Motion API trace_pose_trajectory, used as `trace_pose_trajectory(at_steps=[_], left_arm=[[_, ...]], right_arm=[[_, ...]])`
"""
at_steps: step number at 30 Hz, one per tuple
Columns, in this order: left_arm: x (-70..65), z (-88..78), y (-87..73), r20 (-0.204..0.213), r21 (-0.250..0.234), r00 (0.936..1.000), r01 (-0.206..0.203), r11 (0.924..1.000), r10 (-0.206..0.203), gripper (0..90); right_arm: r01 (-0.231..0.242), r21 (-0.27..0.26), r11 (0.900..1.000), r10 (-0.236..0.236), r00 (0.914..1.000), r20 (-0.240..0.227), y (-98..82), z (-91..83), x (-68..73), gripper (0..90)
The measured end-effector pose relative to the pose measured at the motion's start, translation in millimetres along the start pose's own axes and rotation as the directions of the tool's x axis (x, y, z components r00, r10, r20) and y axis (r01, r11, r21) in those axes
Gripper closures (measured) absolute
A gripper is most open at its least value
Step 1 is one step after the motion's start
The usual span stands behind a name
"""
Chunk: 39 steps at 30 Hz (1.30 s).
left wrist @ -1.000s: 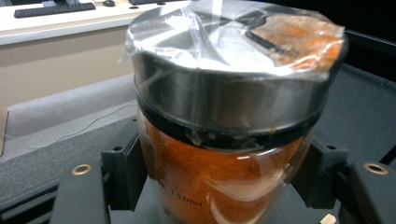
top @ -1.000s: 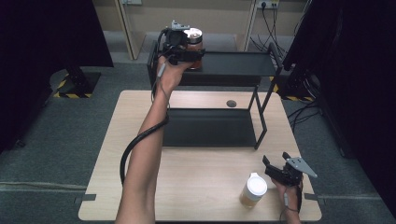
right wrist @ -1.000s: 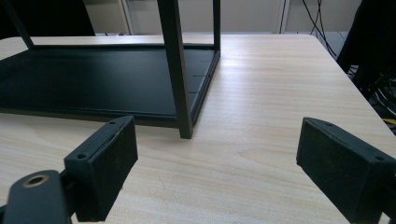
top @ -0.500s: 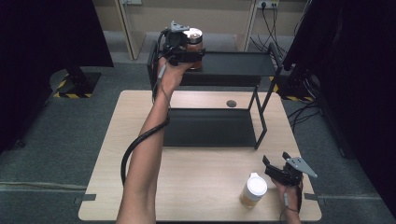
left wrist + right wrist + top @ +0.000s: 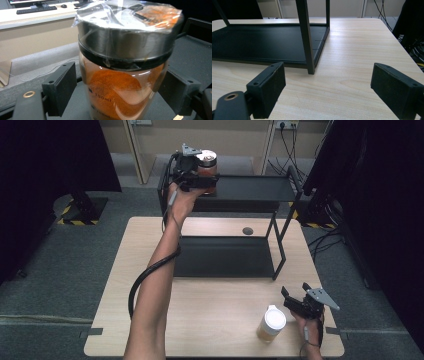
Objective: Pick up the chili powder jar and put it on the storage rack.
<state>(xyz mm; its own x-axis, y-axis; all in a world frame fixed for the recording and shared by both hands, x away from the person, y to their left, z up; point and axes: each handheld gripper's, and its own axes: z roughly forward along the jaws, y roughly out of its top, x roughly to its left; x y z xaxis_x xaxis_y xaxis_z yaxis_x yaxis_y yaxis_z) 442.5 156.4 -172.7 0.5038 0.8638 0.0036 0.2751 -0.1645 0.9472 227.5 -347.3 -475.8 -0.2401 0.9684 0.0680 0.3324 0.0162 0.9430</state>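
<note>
Left gripper (image 5: pixel 202 179) up at top shelf of black rack (image 5: pixel 250 190), far side of table (image 5: pixel 210 320). Jaws have just been opening; jar of orange powder (image 5: pixel 122 75) stands between them, a gap on the left pad's side in the left gripper view, right pad close to the glass, contact there unclear. Jar upright on left end of top shelf, metal lid wrapped in clear film, glass marked with volume lines. Cable trails from gripper down along the outstretched forearm.

Right gripper (image 5: pixel 295 304) low at near right corner of table, jaws wide apart, nothing between them; bare wood and a rack leg ahead in the right gripper view. White-lidded bottle (image 5: pixel 271 322) stands upright just beside it, on its left, untouched. Small dark round mark (image 5: pixel 247 231) on tabletop behind the rack's lower shelf.
</note>
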Motion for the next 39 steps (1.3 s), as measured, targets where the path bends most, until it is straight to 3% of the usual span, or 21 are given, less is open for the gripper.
trace_pose_trajectory(at_steps=[11, 22, 33, 39], left_arm=[[-1.0, -16.5, -4.9, 0.014, -0.031, 0.9999, 0.002, 0.9995, -0.002, 18.7], [-8.4, -43.9, -12.6, 0.036, -0.082, 0.9989, -0.026, 0.9963, 0.029, 18.4], [-5.8, -69.6, -31.4, 0.082, -0.130, 0.9964, -0.009, 0.9915, 0.020, 18.0], [-7.2, -83.3, -44.8, 0.092, -0.137, 0.9948, -0.030, 0.9902, 0.042, 17.9]], right_arm=[[0.004, -0.002, 1.000, -0.004, 1.0000, 0.000, -0.5, -0.2, 0.2, 12.6], [0.013, -0.006, 1.000, -0.013, 0.9999, 0.003, -1.2, -0.6, 1.6, 12.6], [0.012, -0.011, 1.000, -0.012, 0.9999, 0.004, -2.1, -1.0, 1.8, 12.6], [0.012, -0.012, 1.000, -0.012, 0.9999, 0.004, -2.2, -1.0, 1.8, 12.6]])
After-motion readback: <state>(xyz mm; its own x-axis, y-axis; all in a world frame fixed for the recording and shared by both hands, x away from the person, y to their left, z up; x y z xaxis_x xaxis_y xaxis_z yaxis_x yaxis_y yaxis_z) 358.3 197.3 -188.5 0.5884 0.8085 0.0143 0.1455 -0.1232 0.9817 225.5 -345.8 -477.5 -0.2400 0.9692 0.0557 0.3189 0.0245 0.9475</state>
